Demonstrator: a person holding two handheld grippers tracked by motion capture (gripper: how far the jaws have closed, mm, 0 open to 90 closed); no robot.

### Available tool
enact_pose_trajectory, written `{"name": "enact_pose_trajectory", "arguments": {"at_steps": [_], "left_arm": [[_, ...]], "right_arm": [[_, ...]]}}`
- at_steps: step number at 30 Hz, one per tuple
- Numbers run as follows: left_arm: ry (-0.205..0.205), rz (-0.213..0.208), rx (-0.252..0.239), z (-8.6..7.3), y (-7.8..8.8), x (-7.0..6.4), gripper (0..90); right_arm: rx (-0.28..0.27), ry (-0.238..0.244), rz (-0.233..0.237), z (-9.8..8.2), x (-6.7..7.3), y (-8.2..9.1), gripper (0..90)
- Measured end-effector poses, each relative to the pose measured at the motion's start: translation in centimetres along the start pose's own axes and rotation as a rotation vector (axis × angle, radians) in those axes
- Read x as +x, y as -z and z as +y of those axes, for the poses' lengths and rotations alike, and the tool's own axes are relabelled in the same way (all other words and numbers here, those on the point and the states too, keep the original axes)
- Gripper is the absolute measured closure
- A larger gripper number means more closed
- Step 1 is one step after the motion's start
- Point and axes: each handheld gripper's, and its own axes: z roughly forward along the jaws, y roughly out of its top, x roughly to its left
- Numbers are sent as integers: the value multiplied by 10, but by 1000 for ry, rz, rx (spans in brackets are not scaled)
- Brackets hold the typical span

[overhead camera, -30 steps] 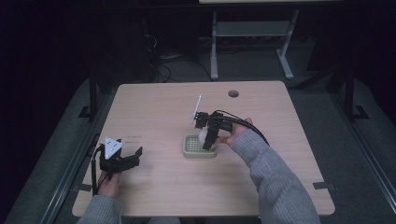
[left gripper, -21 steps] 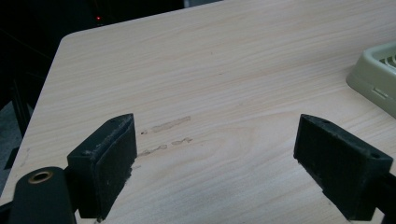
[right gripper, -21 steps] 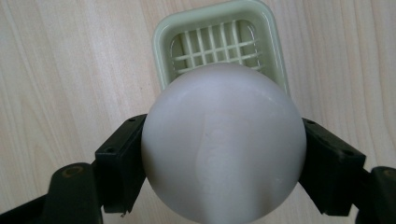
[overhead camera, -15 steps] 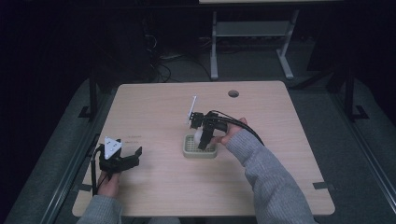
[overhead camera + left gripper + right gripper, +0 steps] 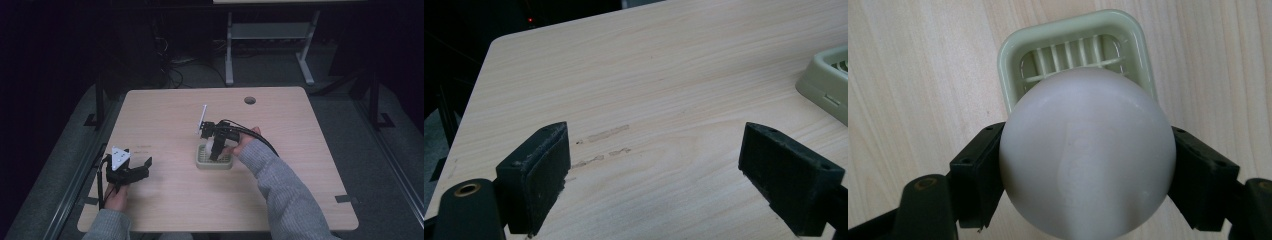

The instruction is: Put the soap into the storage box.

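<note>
Your right gripper [image 5: 1087, 165] has its jaws clamped on a white ball [image 5: 1087, 155], held above the pale green slatted tray [image 5: 1013, 50] on the surface [image 5: 300, 130]. Your left gripper [image 5: 669, 180] rests near the surface's left edge, jaws spread with nothing between them.

wooden table [image 5: 165, 115], metal stand [image 5: 265, 35] behind

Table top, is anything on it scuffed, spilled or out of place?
Only some faint scuff marks on the table ahead of the open left gripper. The right gripper holds a white ball over the green tray; nothing is spilled.
</note>
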Motion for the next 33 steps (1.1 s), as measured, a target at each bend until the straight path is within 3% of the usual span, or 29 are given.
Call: {"name": "enact_pose_trajectory", "arguments": {"at_steps": [13,33], "left_arm": [[4,0,-2,0,0,0,128],[-1,2,0,0,0,1,128]], "right_arm": [[36,4,-6,4,-2,-14,238],[45,12,-12,7,-1,-21,238]]}}
